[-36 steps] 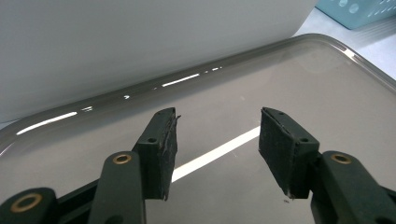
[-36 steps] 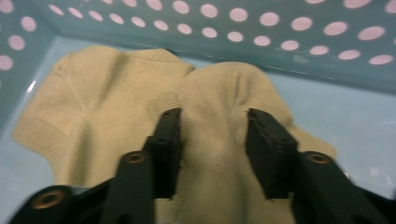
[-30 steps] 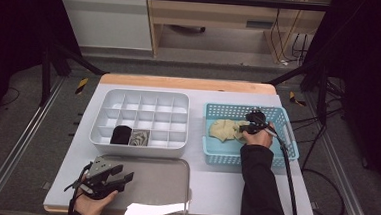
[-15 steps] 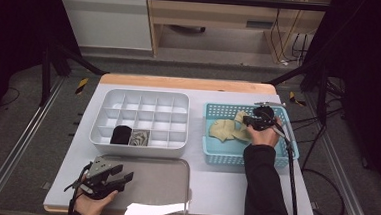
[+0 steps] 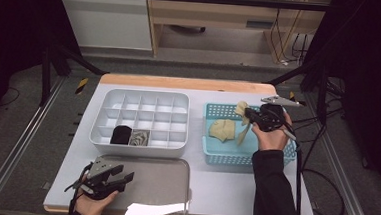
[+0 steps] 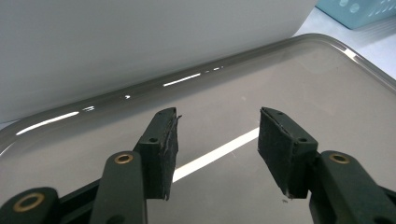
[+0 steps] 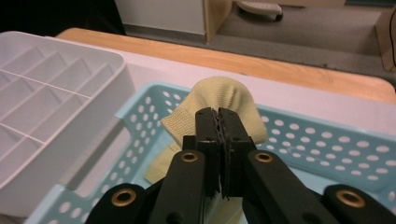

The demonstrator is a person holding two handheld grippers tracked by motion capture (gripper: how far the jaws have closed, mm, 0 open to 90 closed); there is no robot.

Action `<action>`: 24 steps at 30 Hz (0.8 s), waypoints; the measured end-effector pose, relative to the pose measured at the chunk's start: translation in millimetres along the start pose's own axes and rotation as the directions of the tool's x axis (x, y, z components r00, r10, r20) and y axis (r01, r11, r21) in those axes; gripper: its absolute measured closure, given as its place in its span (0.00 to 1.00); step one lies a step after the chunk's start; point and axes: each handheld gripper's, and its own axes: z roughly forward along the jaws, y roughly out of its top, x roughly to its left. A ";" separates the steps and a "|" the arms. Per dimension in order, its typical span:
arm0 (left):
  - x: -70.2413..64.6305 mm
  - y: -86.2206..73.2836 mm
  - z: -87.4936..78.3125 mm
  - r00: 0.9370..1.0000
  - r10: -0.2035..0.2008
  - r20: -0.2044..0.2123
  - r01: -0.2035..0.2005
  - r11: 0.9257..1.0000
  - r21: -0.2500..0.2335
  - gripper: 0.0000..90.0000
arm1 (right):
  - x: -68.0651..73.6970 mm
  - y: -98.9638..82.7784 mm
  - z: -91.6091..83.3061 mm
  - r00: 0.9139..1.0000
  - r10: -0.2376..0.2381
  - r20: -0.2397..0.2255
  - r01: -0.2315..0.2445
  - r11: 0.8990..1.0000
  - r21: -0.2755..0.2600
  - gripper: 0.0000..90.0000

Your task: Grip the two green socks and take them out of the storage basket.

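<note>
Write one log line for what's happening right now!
right gripper: shut on yellow sock, above blue basket | left gripper: open over grey tray

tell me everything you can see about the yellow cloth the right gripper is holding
The yellow cloth is a pale, knitted-looking fabric, soft and limp. The right gripper is shut on a fold of it, so it bunches over the jaw tips and hangs below them. It is lifted above the blue perforated basket; whether its lower end still touches the basket is unclear. A second piece of similar yellow fabric lies in the basket beside it.
</note>
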 end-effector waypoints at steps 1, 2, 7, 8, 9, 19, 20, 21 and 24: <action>0.0 -0.1 0.2 1.000 0.000 0.000 0.000 1.000 0.002 0.52 | 2.5 1.9 -4.0 1.000 -0.010 -0.005 0.010 1.000 -0.012 0.98; 0.0 -0.1 0.3 1.000 0.000 0.000 0.000 1.000 0.003 0.52 | 5.1 3.6 -7.8 1.000 -0.015 -0.011 0.015 1.000 -0.021 0.98; -0.7 0.2 -0.4 1.000 -0.002 0.001 0.002 1.000 -0.001 0.52 | 13.5 10.1 -24.0 0.999 -0.044 -0.030 0.042 0.997 -0.058 0.98; -0.6 0.2 -0.3 1.000 -0.001 0.002 0.001 1.000 0.000 0.52 | 15.0 10.7 -26.4 0.998 -0.050 -0.031 0.048 0.997 -0.061 0.98; -0.5 0.1 -0.1 1.000 -0.001 0.002 0.001 1.000 0.001 0.52 | 16.3 11.1 -28.6 0.998 -0.058 -0.032 0.056 0.996 -0.065 0.98; -0.2 -0.1 0.5 1.000 -0.002 0.001 0.002 1.000 0.006 0.52 | 28.6 22.5 -48.6 0.995 -0.085 -0.057 0.078 0.990 -0.119 0.98; -0.2 -0.1 0.7 1.000 -0.002 0.001 0.002 1.000 0.007 0.52 | 30.4 23.4 -51.2 0.994 -0.087 -0.063 0.078 0.989 -0.127 0.98; -0.2 -0.1 0.7 1.000 -0.002 0.001 0.002 1.000 0.007 0.52 | 30.4 23.4 -51.2 0.994 -0.087 -0.063 0.078 0.989 -0.127 0.98; -0.5 -0.1 0.8 1.000 0.001 0.001 -0.001 1.000 0.009 0.52 | 38.2 25.7 -61.7 0.992 -0.103 -0.077 0.091 0.986 -0.142 0.98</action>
